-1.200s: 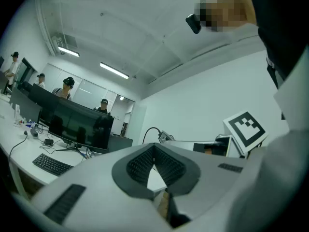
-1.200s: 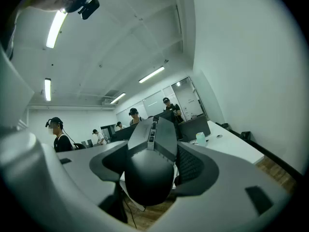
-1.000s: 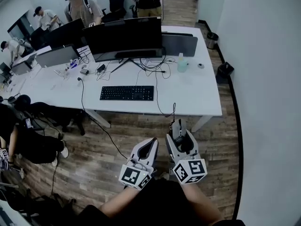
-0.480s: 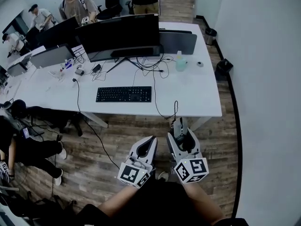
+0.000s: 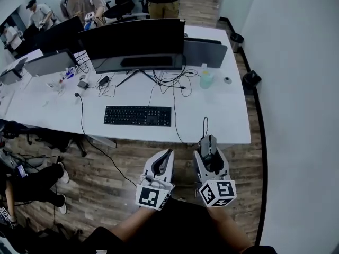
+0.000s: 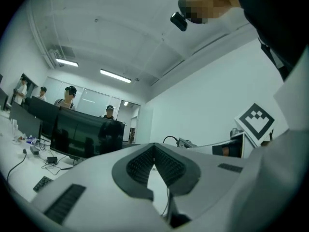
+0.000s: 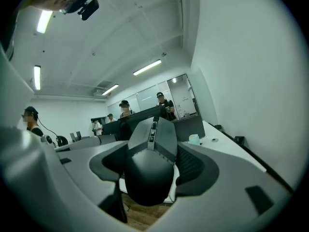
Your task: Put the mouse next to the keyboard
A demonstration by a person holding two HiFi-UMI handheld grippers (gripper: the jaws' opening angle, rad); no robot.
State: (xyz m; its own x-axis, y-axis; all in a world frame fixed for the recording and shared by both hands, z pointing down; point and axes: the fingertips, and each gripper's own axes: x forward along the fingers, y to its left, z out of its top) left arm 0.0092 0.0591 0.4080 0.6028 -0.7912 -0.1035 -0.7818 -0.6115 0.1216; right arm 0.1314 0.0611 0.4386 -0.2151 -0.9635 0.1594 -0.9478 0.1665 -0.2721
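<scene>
You've stepped closer in the last second. The near edge of the surface (image 5: 225, 118) now lies just ahead of your right tongs (image 5: 208, 150), which are clamped on the mouse (image 7: 148, 170), seemingly still short of it. The keyboard (image 5: 137, 116) waits ahead-left. Your left tongs (image 5: 169, 154) are closed and empty.

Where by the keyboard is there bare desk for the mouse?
Right of the keyboard, out to the desk's right edge, the top is bare except one thin cable running to the front edge. Behind the keyboard, cables and plugs crowd the monitor stand.
</scene>
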